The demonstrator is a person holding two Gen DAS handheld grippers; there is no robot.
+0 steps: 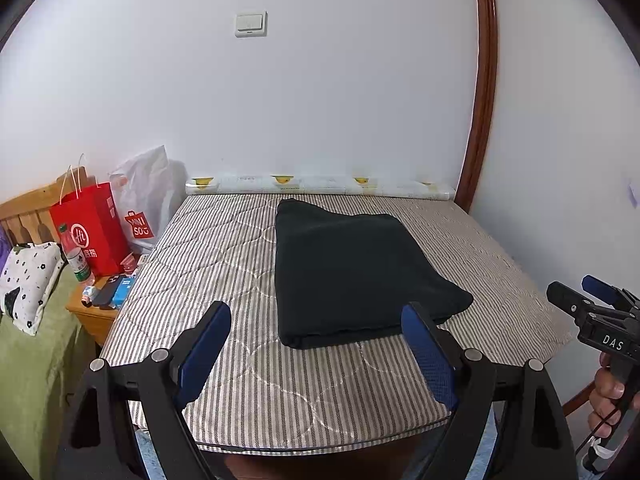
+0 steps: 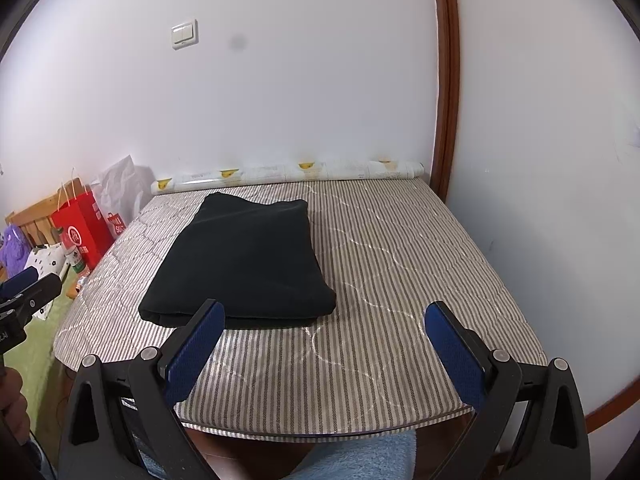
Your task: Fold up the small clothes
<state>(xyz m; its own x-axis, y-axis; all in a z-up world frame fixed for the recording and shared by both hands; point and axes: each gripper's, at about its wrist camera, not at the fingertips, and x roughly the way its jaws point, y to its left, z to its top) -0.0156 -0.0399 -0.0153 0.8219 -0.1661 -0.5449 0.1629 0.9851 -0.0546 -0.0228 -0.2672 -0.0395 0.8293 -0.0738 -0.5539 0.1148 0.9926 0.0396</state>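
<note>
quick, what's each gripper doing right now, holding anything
left gripper: open, holding nothing, short of the black cloth.
right gripper: open, holding nothing, above the striped mat.

Bare striped mattress lies open right of the folded black garment; walls close behind.

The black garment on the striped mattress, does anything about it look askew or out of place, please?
Nothing stands out. The black garment lies folded flat on the striped mattress, apart from both open grippers.
</note>
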